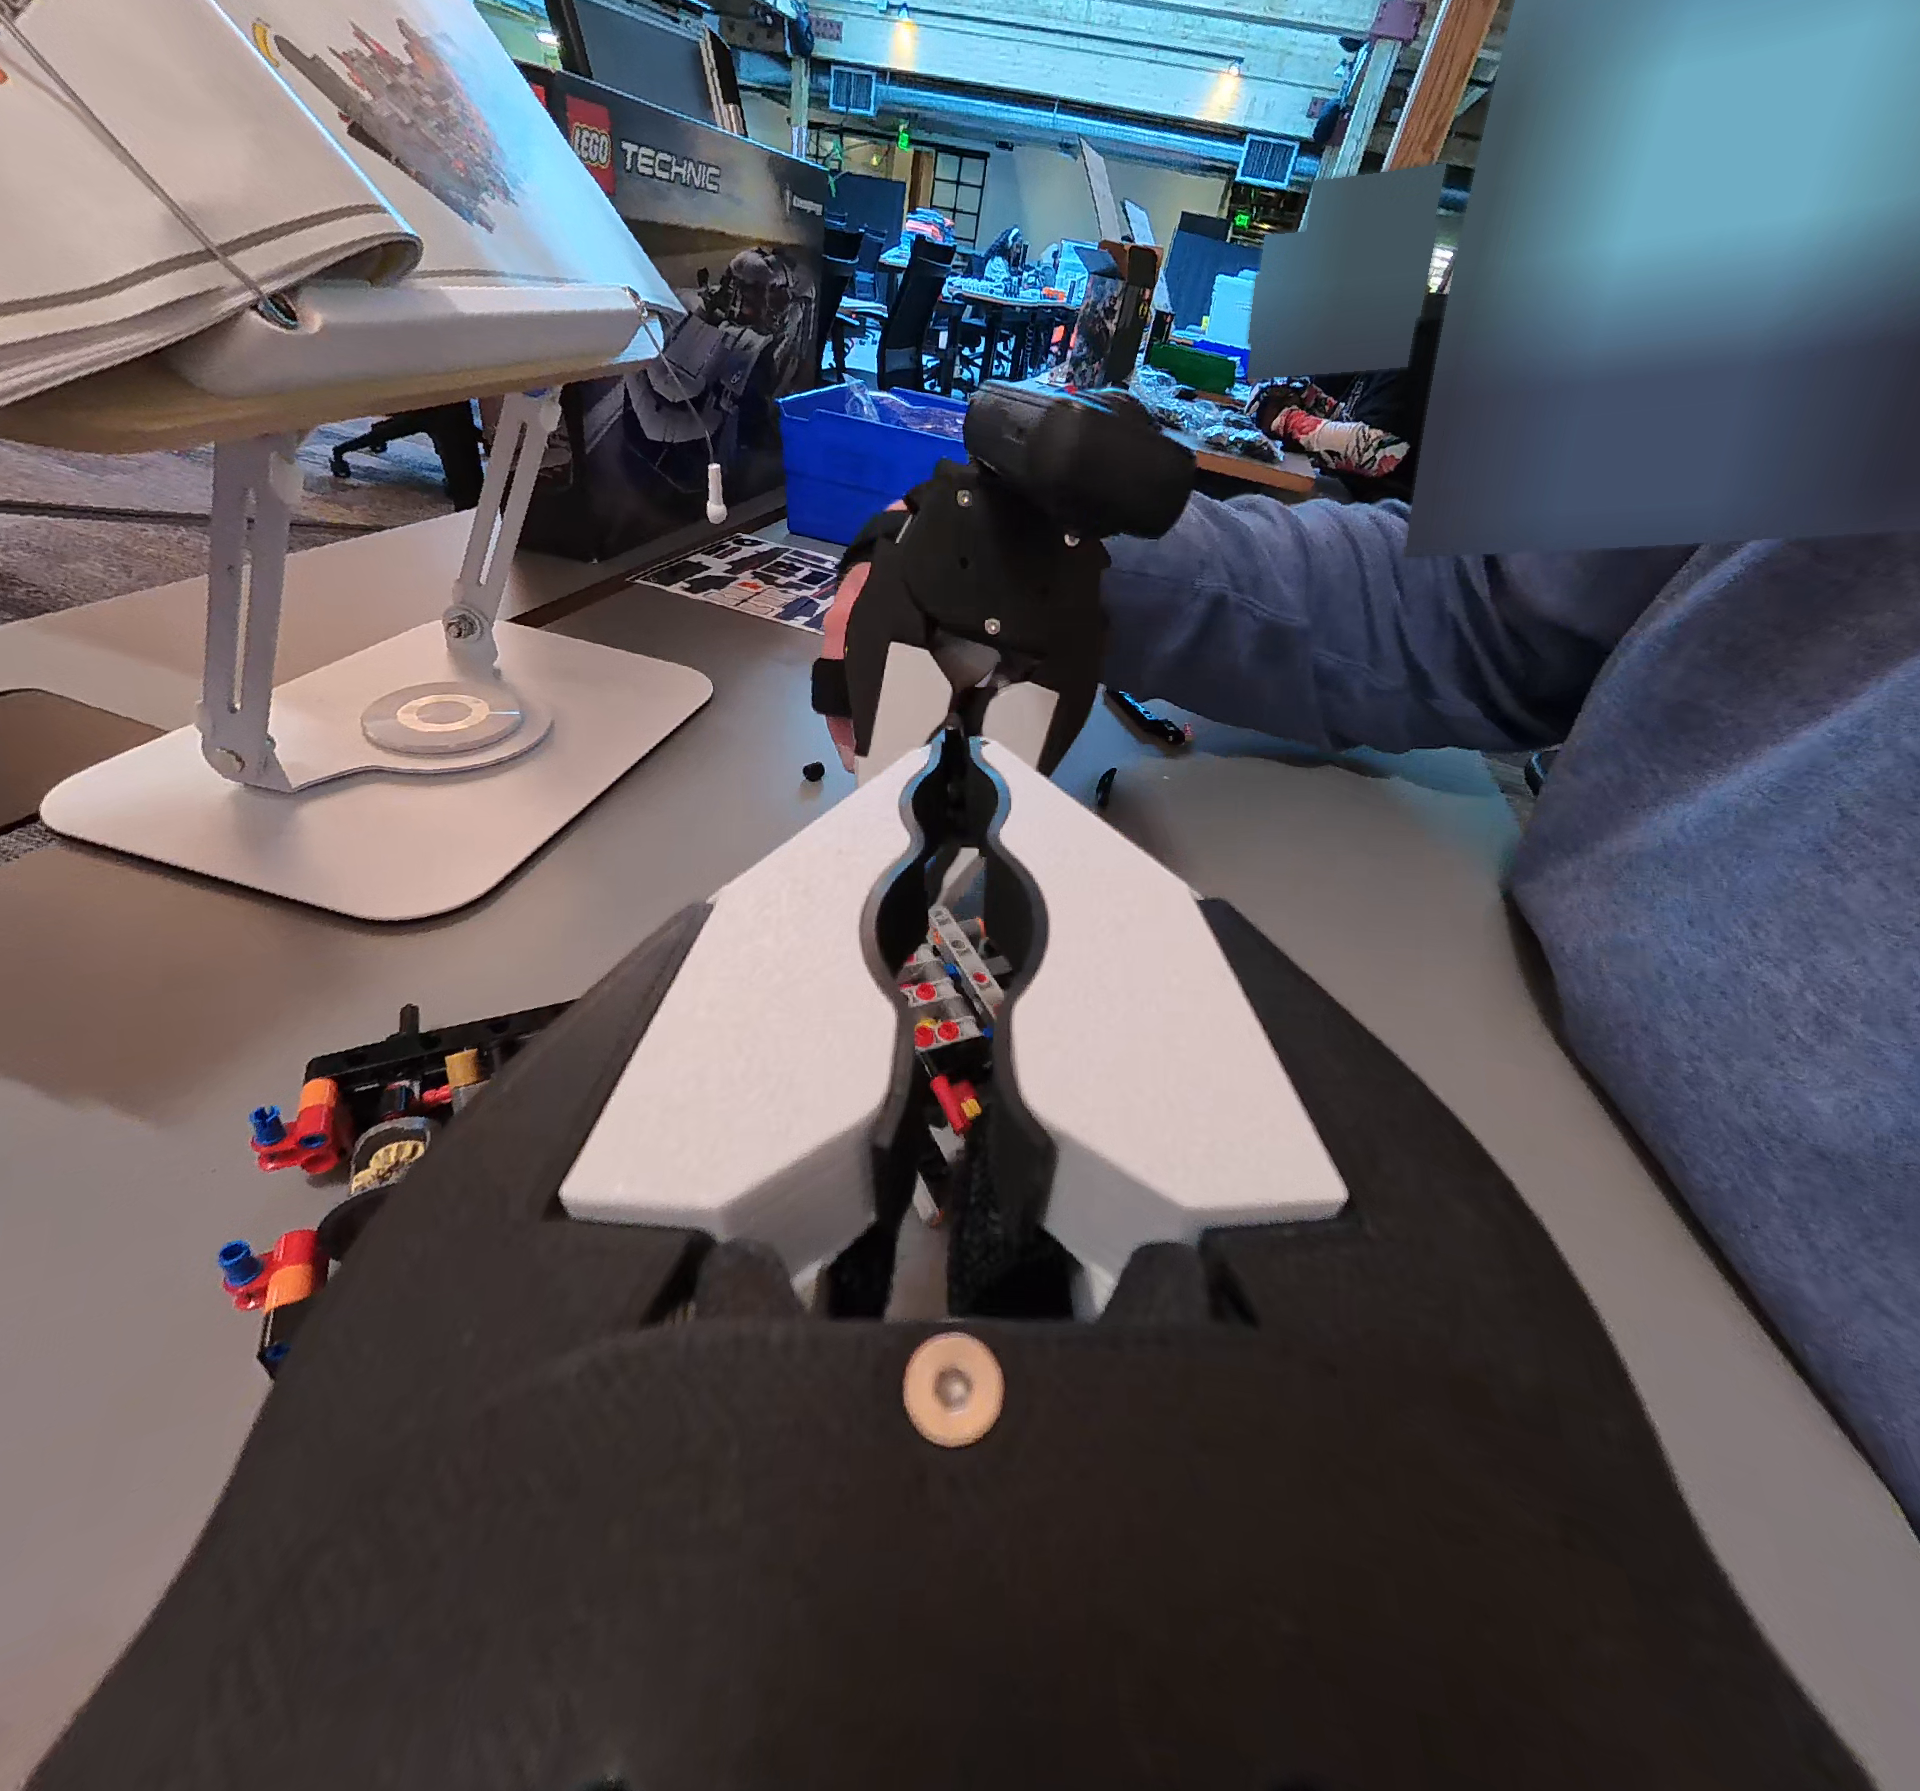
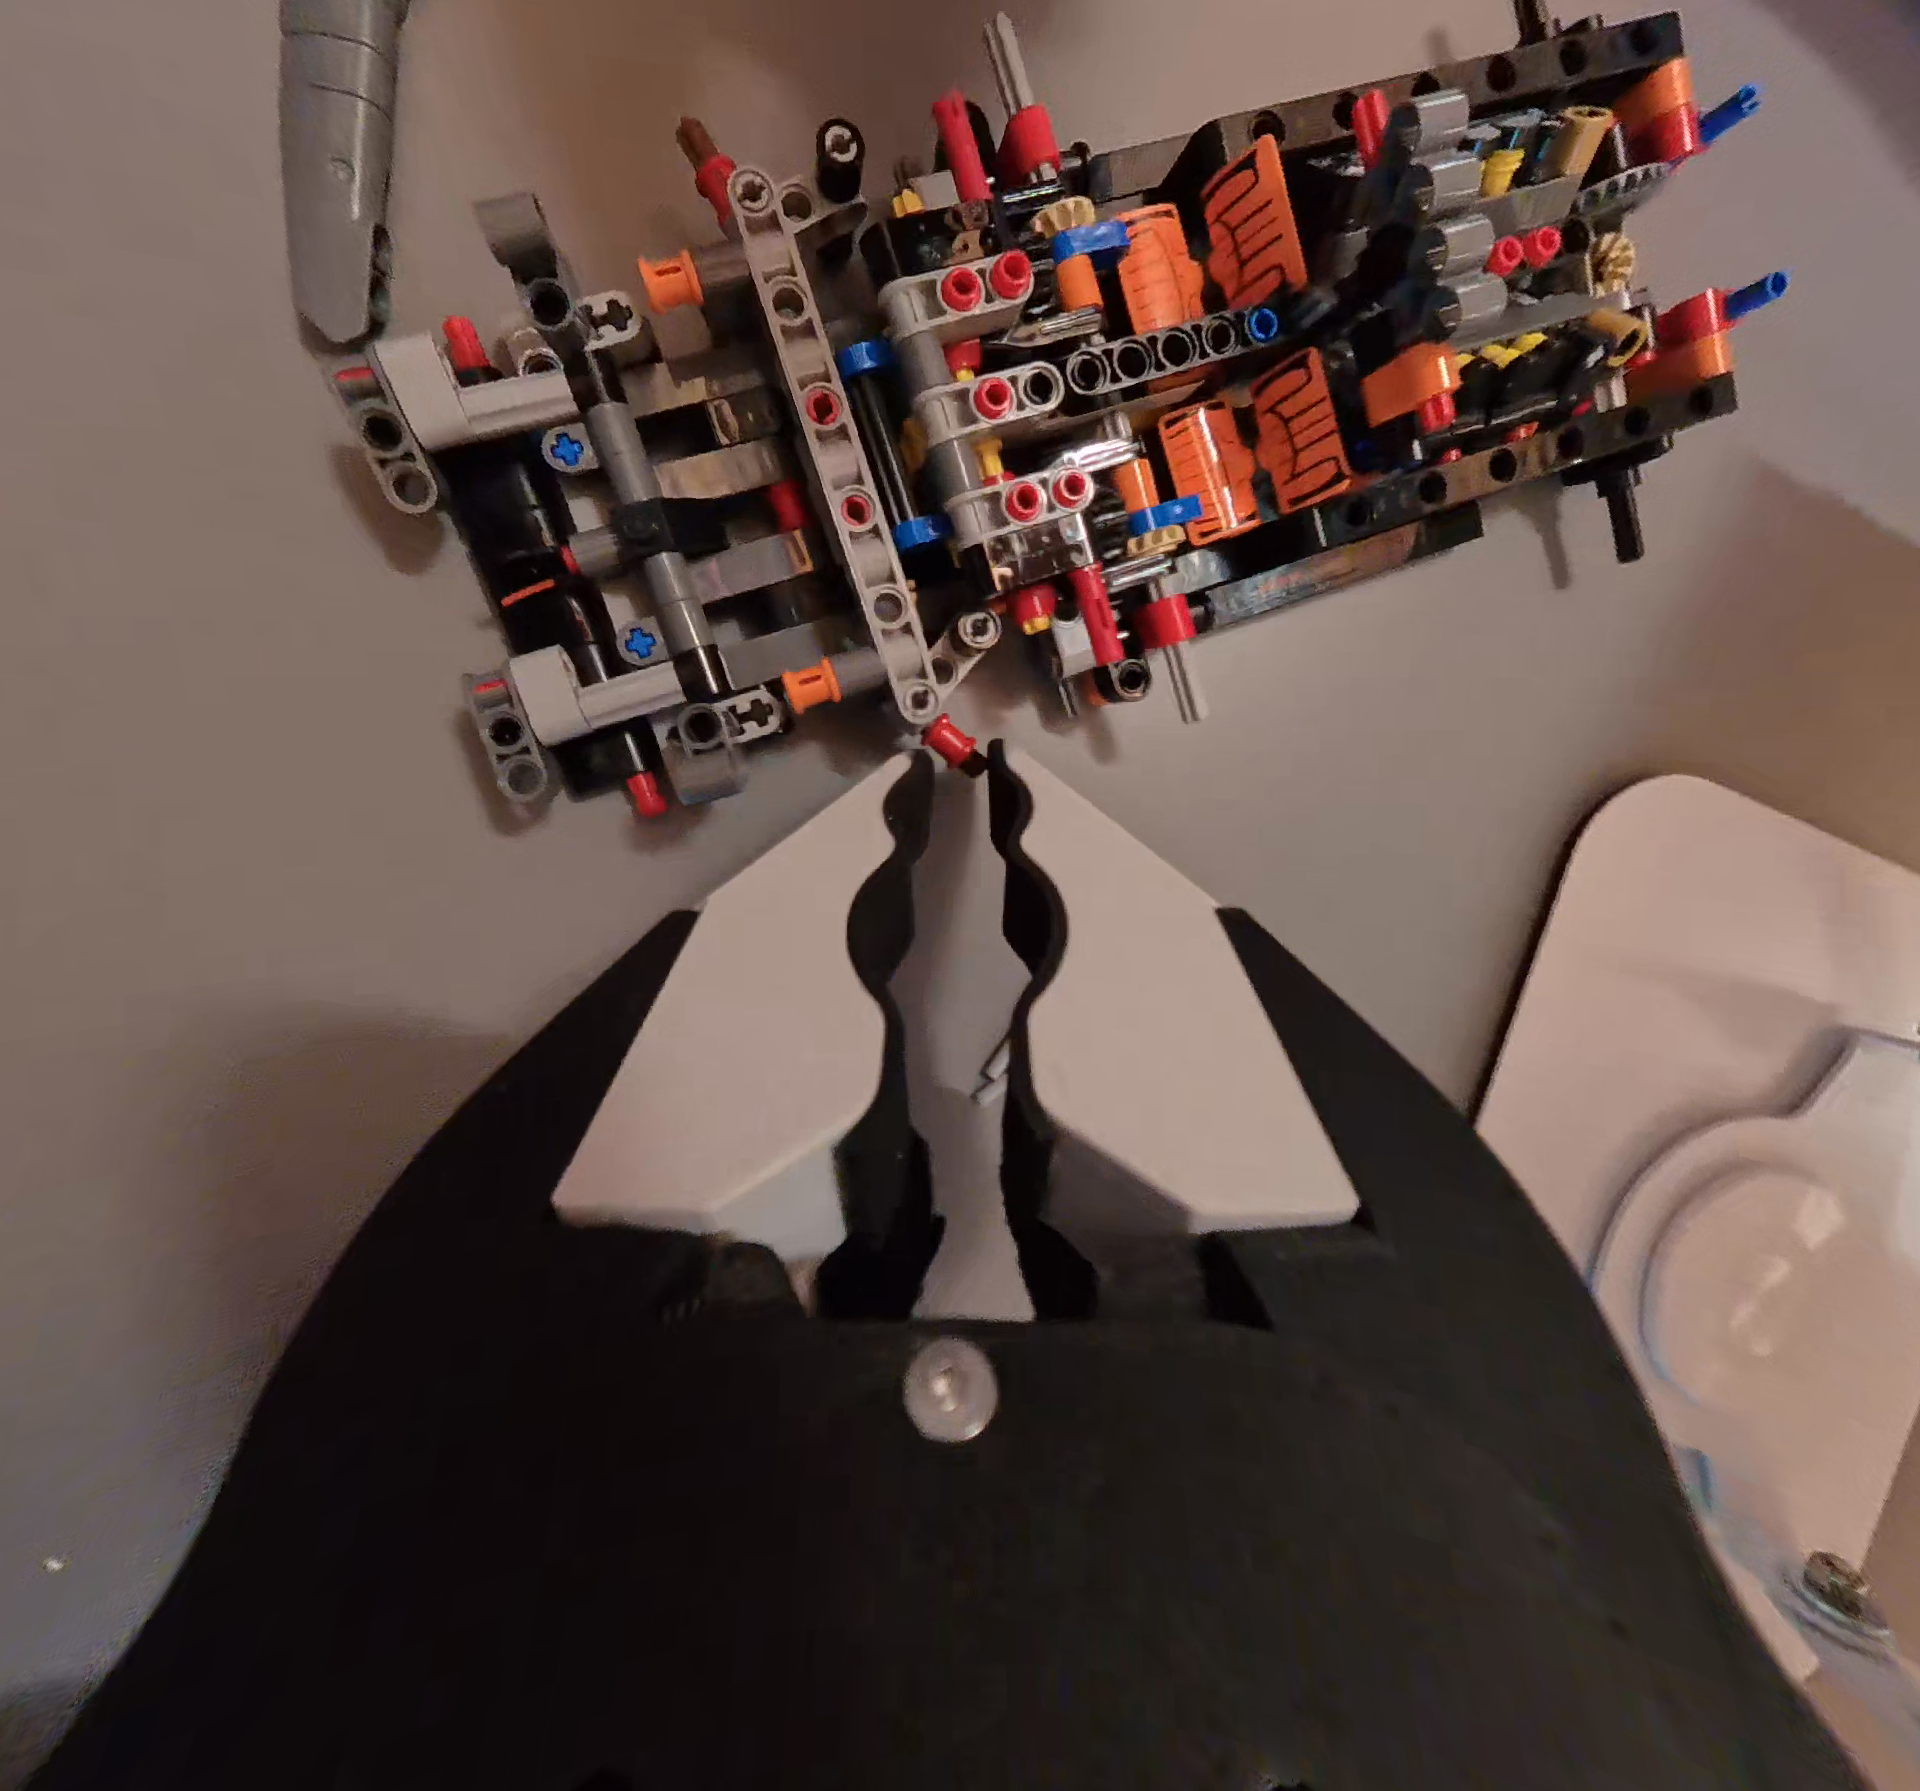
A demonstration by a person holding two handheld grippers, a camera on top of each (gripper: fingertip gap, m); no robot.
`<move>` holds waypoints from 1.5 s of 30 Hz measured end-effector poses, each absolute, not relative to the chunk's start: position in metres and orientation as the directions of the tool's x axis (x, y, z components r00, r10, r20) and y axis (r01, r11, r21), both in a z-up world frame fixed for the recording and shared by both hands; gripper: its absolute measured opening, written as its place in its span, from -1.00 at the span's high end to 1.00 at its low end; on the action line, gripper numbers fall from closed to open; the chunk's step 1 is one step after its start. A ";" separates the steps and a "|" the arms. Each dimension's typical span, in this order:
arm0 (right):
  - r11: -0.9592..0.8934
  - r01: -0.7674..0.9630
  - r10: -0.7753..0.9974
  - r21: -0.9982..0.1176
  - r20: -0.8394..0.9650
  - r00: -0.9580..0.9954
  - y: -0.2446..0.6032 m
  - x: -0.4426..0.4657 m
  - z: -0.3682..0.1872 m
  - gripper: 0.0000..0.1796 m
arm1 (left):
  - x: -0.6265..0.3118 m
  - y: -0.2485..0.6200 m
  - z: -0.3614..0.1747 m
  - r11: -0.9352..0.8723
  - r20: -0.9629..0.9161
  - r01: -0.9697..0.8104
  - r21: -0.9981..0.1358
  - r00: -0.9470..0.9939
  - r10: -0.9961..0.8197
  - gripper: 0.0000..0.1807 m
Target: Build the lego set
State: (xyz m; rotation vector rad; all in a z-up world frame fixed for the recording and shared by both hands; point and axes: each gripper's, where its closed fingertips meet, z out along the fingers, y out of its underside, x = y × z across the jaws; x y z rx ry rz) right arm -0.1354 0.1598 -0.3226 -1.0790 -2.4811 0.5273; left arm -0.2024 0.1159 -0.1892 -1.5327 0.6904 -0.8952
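On the grey worktop (image 2: 208,598) a curved grey panel piece (image 2: 338,120) lies far left, beside the long lego assembly (image 2: 1039,411) stretching rightward. The right claw (image 2: 956,765) pinches a small red pin (image 2: 951,742) at the assembly's near edge. The left claw (image 1: 951,785) is nearly closed above the assembly; whether it grips anything is unclear.
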 end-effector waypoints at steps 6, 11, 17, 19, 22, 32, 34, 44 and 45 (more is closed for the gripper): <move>0.607 0.648 0.778 -0.460 0.176 -0.604 0.159 -0.134 -0.323 0.94 | -0.202 0.116 -0.190 -0.152 0.156 0.051 -0.987 0.531 -0.833 1.00; 0.572 0.693 0.812 -0.439 0.184 -0.554 0.159 -0.130 -0.323 0.94 | -0.202 0.115 -0.190 -0.152 0.155 0.050 -0.987 0.531 -0.833 1.00; 0.537 0.722 0.837 -0.436 0.173 -0.519 0.159 -0.125 -0.324 0.95 | -0.199 0.115 -0.191 -0.156 0.158 0.049 -0.987 0.528 -0.834 1.00; 0.527 0.728 0.845 -0.439 0.174 -0.506 0.160 -0.125 -0.323 0.83 | -0.198 0.115 -0.191 -0.158 0.161 0.052 -0.986 0.525 -0.836 1.00; 0.483 0.743 0.873 -0.464 0.188 -0.450 0.169 -0.125 -0.312 0.74 | -0.197 0.116 -0.191 -0.161 0.170 0.063 -0.985 0.520 -0.837 1.00; 0.204 0.517 0.947 -0.831 0.034 -0.319 0.124 -0.162 -0.220 0.54 | -0.185 0.116 -0.188 -0.170 0.193 0.092 -0.981 0.485 -0.853 1.00; 0.187 0.513 0.950 -0.838 0.020 -0.313 0.119 -0.168 -0.219 0.52 | -0.183 0.116 -0.187 -0.170 0.193 0.092 -0.981 0.481 -0.855 1.00; 0.154 0.527 0.946 -0.836 -0.030 -0.323 0.107 -0.181 -0.225 0.73 | -0.175 0.112 -0.187 -0.167 0.185 0.080 -0.983 0.460 -0.868 1.00; 0.151 0.526 0.946 -0.837 -0.033 -0.323 0.106 -0.181 -0.225 0.74 | -0.175 0.112 -0.187 -0.168 0.187 0.081 -0.982 0.457 -0.870 1.00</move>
